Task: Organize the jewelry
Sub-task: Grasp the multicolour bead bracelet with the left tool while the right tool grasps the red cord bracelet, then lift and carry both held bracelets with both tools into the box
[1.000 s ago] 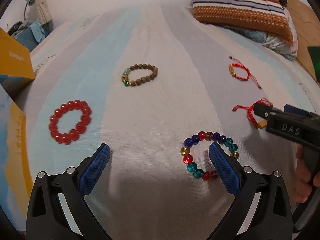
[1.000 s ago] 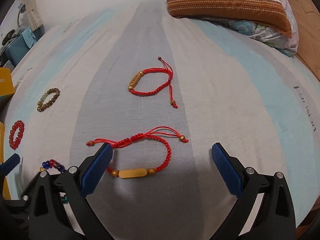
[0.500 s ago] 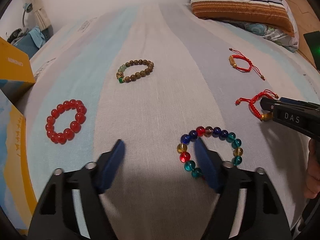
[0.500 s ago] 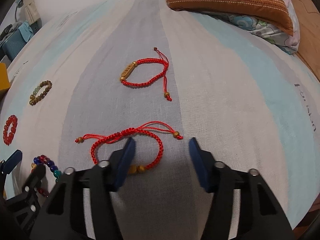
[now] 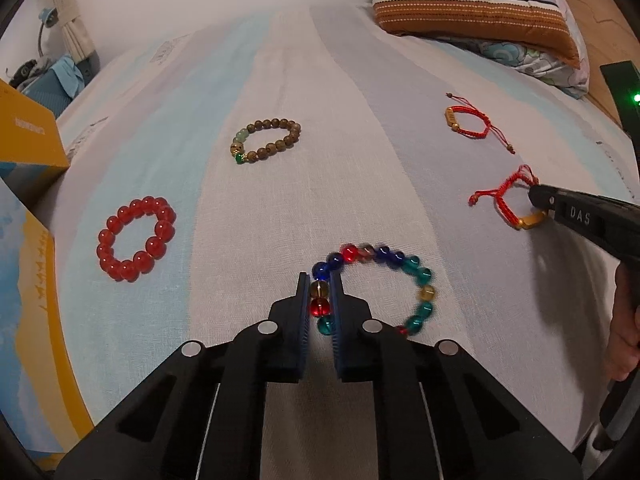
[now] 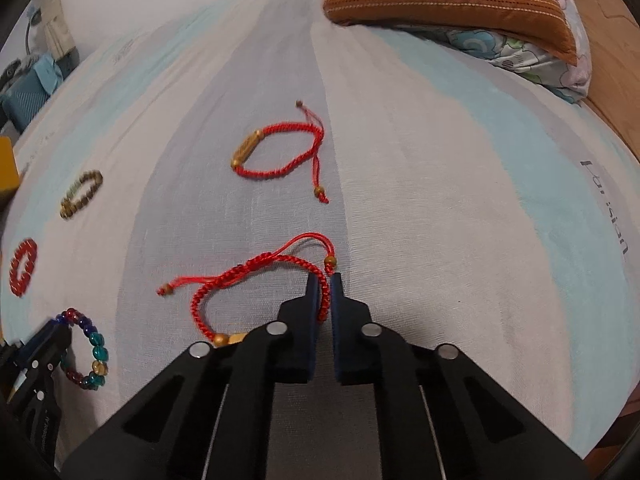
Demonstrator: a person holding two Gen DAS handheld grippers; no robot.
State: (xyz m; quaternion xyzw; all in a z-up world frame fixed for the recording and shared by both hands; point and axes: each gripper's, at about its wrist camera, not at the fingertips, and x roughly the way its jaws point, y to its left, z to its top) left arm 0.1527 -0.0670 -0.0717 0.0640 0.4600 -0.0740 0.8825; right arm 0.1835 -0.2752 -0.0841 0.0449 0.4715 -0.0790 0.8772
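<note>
My left gripper [image 5: 319,280] is shut on the left side of the multicolour glass bead bracelet [image 5: 416,276], which lies on the bed sheet. My right gripper [image 6: 325,278] is shut on the right side of the near red cord bracelet [image 6: 240,276] with a gold tube bead; that bracelet [image 5: 506,200] and the right gripper [image 5: 536,197] also show in the left wrist view. The bead bracelet [image 6: 94,350] also shows in the right wrist view, low at the left.
A red bead bracelet [image 5: 136,238], a brown wooden bead bracelet [image 5: 266,140] and a second red cord bracelet [image 6: 280,152] lie on the striped sheet [image 5: 320,80]. Striped pillows [image 5: 472,0] lie at the back right. A yellow box [image 5: 24,136] stands at the left.
Both grippers went from wide open to shut. The left closed on the multicolour bead bracelet, the right on the near red cord bracelet, whose loop has bunched up a little.
</note>
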